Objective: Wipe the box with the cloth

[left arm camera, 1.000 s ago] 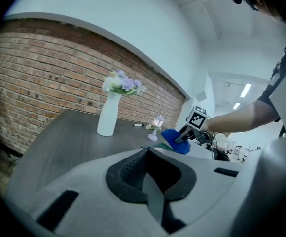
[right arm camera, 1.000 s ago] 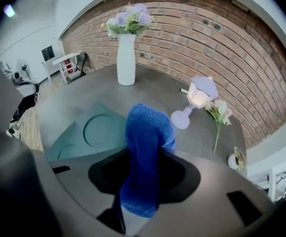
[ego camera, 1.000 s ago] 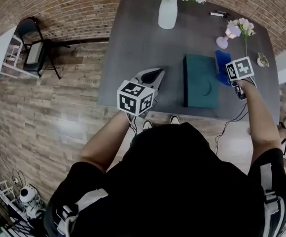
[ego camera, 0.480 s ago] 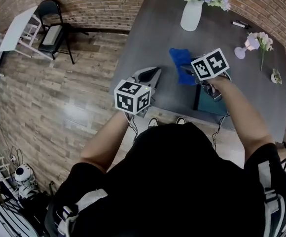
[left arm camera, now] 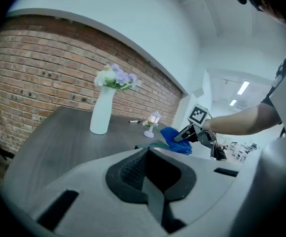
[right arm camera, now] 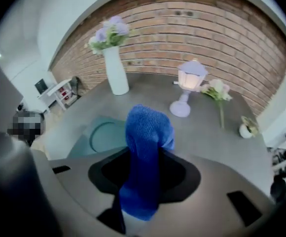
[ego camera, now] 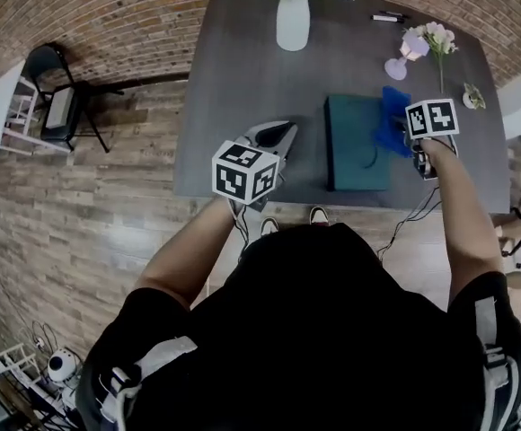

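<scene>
A flat dark teal box (ego camera: 355, 146) lies on the grey table (ego camera: 242, 79), near its front edge. My right gripper (ego camera: 404, 135) is shut on a blue cloth (ego camera: 392, 119), which rests over the box's right edge. In the right gripper view the cloth (right arm camera: 145, 157) hangs bunched between the jaws, with the box (right arm camera: 106, 137) just beyond on the left. My left gripper (ego camera: 281, 136) hovers over the table left of the box, shut and holding nothing. From the left gripper view the cloth (left arm camera: 175, 139) and the right gripper (left arm camera: 186, 134) show above the box (left arm camera: 153, 145).
At the table's far edge stands a white vase of flowers (ego camera: 292, 12). A small lilac lamp (ego camera: 402, 59), a flower stem (ego camera: 440, 48) and a black pen (ego camera: 388, 17) sit at the back right. A chair (ego camera: 63, 92) stands on the wooden floor to the left.
My right gripper carried the cloth across the box to its left side, then back to the right edge. The left gripper stayed in place.
</scene>
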The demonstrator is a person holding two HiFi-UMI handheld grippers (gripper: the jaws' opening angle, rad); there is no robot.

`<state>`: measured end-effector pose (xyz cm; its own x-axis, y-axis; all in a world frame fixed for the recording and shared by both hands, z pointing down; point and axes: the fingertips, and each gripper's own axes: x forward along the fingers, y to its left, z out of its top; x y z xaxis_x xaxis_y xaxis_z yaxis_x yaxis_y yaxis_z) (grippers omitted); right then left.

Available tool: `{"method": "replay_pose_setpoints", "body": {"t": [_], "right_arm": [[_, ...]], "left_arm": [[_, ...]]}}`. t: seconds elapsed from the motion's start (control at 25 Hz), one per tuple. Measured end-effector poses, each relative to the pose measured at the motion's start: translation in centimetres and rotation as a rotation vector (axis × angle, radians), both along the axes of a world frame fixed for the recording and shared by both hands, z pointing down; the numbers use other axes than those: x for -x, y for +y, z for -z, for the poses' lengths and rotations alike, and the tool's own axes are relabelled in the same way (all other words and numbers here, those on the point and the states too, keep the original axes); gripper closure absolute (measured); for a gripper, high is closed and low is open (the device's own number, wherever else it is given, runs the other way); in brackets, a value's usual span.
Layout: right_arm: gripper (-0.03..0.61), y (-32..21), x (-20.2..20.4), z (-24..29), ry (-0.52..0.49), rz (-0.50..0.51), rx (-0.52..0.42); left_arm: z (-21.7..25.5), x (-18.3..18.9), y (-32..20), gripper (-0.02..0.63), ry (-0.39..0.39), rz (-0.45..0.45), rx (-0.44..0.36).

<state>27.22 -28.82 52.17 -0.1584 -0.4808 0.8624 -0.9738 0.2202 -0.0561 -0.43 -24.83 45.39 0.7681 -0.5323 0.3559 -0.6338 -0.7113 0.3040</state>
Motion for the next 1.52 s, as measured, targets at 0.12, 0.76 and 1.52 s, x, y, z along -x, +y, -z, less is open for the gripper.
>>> {"method": "replay_pose_setpoints", "body": {"t": [0.12,0.76,1.52], "right_arm": [[0.426,2.0,-6.6,1.0,0.07,-0.137,-0.017],[0.426,4.6,20.0,0.9,-0.115,0.314,-0.046],[0.426,10.8,-1.4,0.9,-0.05,0.013,-0.065]], "left_arm": [[0.8,-2.7,-0.6,0.604,0.005,-0.06,-0.025],[-0.1,3.5,1.3,0.604,0.007,-0.001,0.023],[1.1,-8.1,6.3,0.604,-0.008,-0.088,-0.015]]}}
